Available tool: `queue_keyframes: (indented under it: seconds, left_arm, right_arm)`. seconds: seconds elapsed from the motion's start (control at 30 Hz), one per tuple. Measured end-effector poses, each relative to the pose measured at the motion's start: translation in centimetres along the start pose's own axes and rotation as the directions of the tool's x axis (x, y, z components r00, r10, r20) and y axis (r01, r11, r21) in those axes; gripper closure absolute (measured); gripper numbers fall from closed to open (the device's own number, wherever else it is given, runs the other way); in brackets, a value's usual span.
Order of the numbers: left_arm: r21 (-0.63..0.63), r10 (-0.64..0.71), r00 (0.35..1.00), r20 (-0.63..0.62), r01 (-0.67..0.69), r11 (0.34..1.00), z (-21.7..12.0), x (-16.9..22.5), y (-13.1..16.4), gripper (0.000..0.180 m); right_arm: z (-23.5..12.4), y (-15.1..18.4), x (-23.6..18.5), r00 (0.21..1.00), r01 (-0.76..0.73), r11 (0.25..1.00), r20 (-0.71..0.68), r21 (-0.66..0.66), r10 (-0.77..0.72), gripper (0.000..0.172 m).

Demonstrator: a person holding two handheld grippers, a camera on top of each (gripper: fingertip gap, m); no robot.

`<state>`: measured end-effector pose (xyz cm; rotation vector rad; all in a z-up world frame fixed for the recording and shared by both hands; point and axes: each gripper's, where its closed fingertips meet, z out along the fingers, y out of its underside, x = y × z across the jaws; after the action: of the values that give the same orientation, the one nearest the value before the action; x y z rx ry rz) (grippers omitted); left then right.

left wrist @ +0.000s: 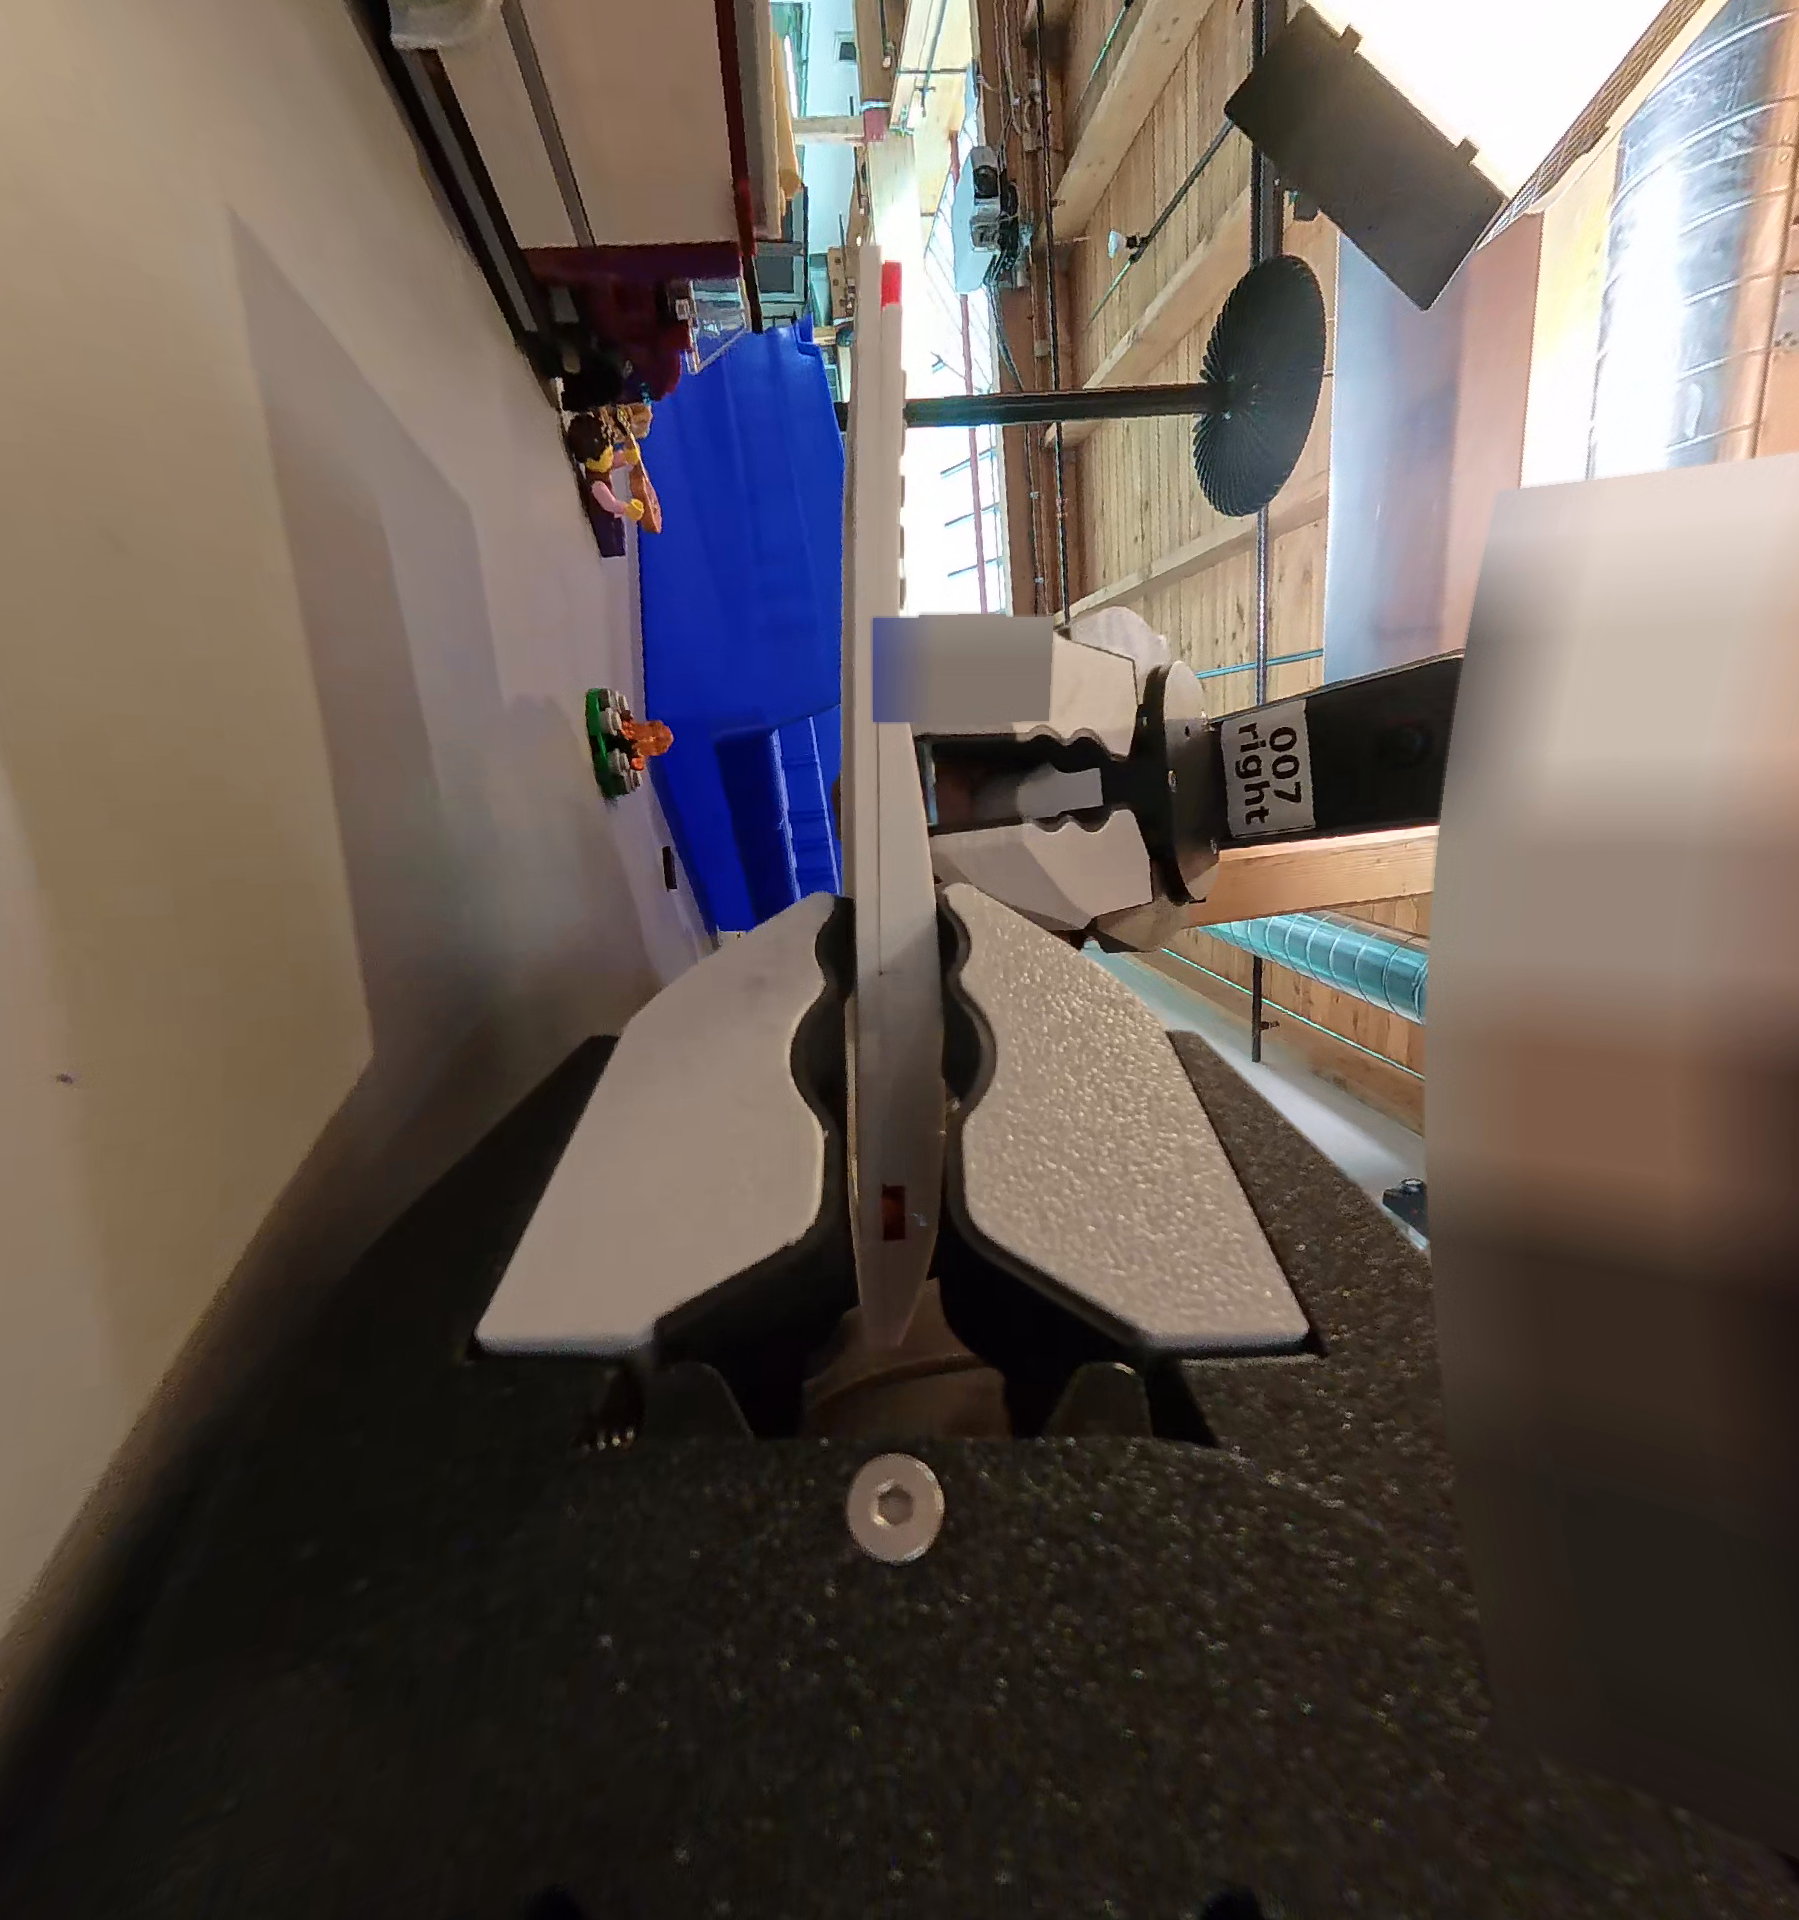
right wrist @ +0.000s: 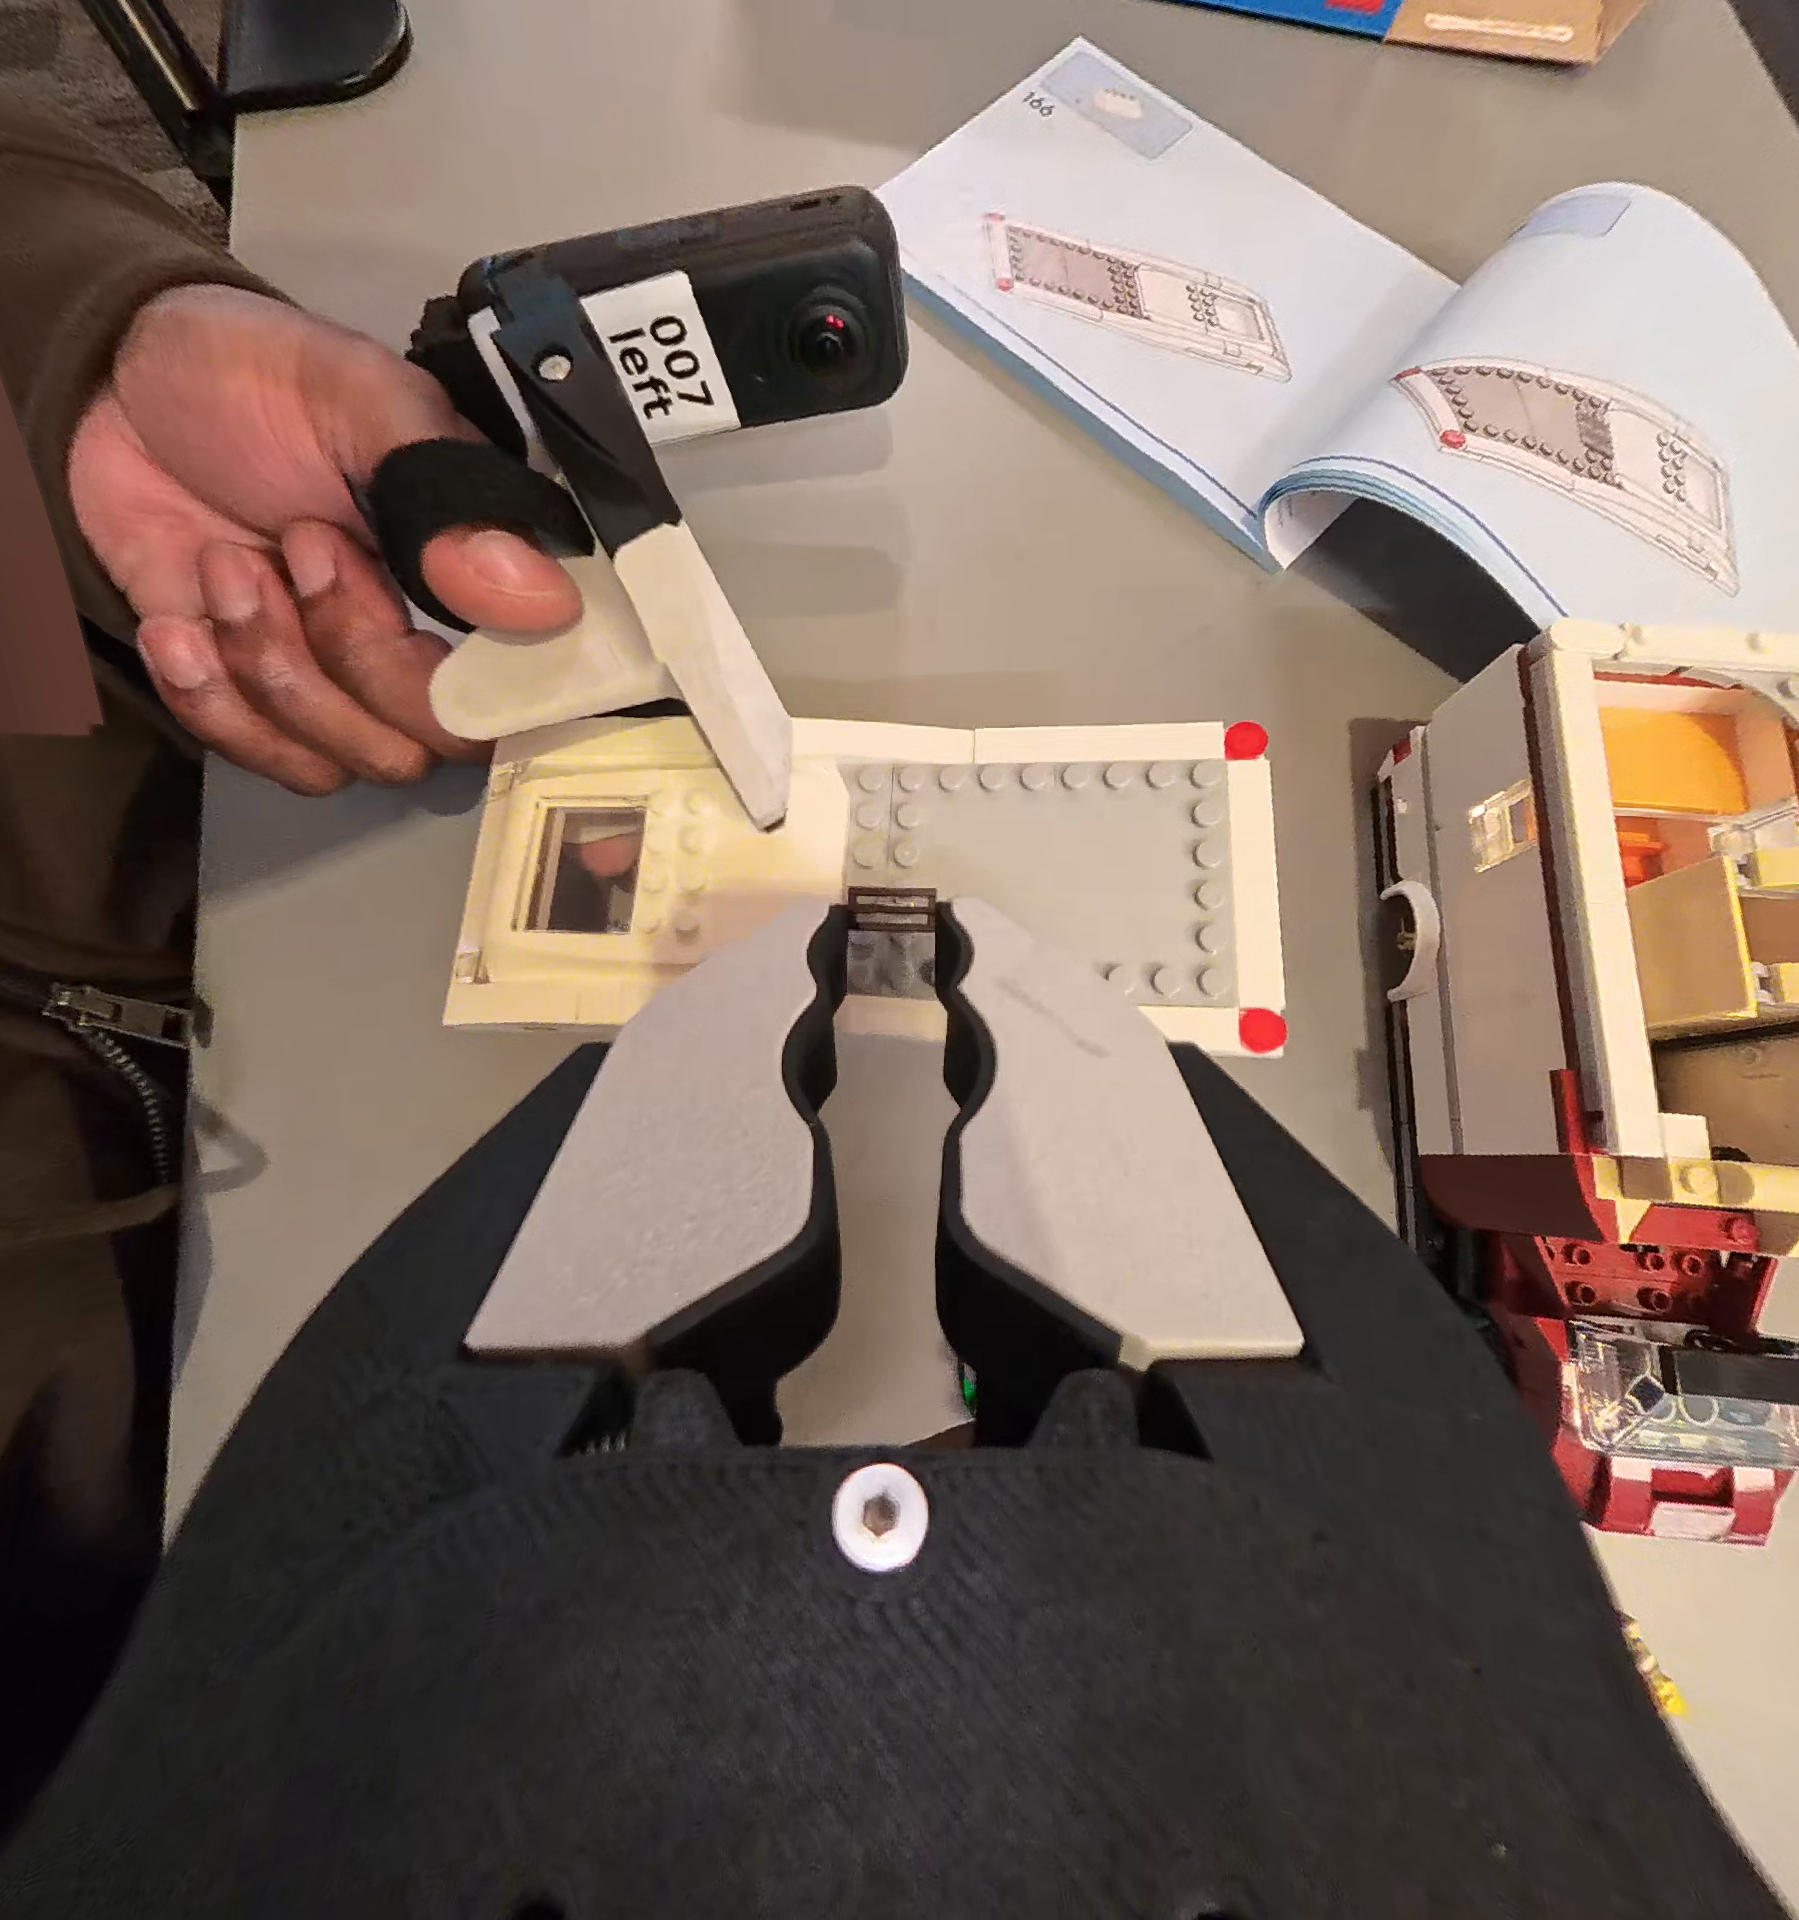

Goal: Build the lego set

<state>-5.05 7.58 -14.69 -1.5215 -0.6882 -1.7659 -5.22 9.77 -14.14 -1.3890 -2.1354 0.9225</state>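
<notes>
My left gripper is shut on a flat brick-built panel, cream with a grey studded plate, seen edge-on between its pads. In the right wrist view the panel lies level over the table, with red round corners and a small window. The left gripper clamps the panel's far edge near the middle. My right gripper is shut on a small dark brown grille tile, held at the panel's near edge over the grey studs. The right gripper also shows in the left wrist view, close against the panel's side.
A red and cream brick-built van stands to the right. An open instruction booklet lies at the back. A person's hand holds the left gripper. A blue bin, a minifigure and a green round plate sit beyond on the table. The grippers are tip to tip, or close to it.
</notes>
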Motion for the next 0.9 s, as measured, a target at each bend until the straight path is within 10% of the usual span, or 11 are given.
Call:
queue_keyframes:
  seconds: [0.9]
  left_arm:
    - [0.01,0.013,1.0,0.002,-0.013,1.0,-0.1,-0.1,-0.1,0.167]
  right_arm:
    - [-0.4,0.2,0.6,0.997,-0.077,0.996,-0.025,0.043,0.078,0.146]
